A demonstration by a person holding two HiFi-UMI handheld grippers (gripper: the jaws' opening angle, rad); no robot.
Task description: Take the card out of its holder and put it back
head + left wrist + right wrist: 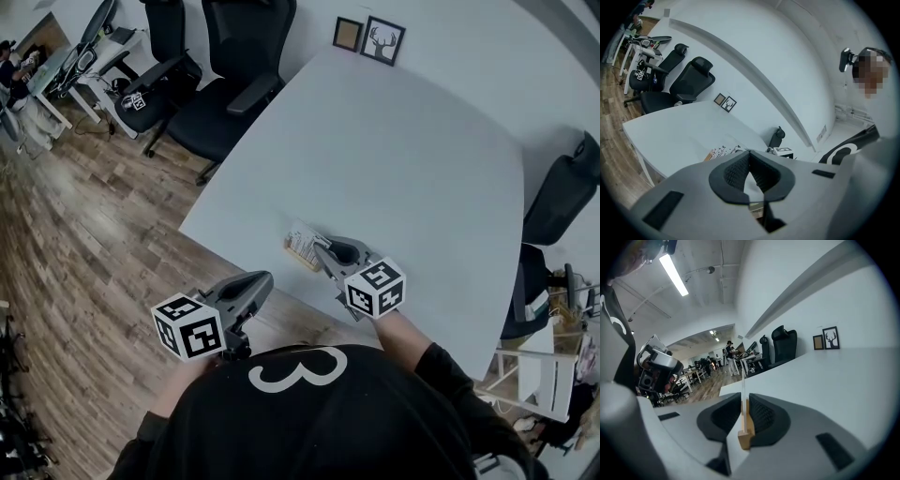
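A low wooden card holder [298,255] with a white card [302,237] standing in it sits near the front edge of the white table [403,159]. My right gripper [321,247] reaches onto it from the near side. In the right gripper view the holder [746,433] lies lengthwise between the jaws with both pads against its sides, and the card [742,376] rises edge-on above it; my right gripper [744,400] is shut on the holder. My left gripper [263,280] hangs off the table's front edge, its jaws [750,155] meeting at the tips with nothing in them. Holder [712,153] and card [725,149] show beyond it.
Two small picture frames [370,37] lean against the wall at the table's far end. Black office chairs [234,84] stand at the far left of the table, another chair [562,197] at its right. Wooden floor [84,244] runs along the left.
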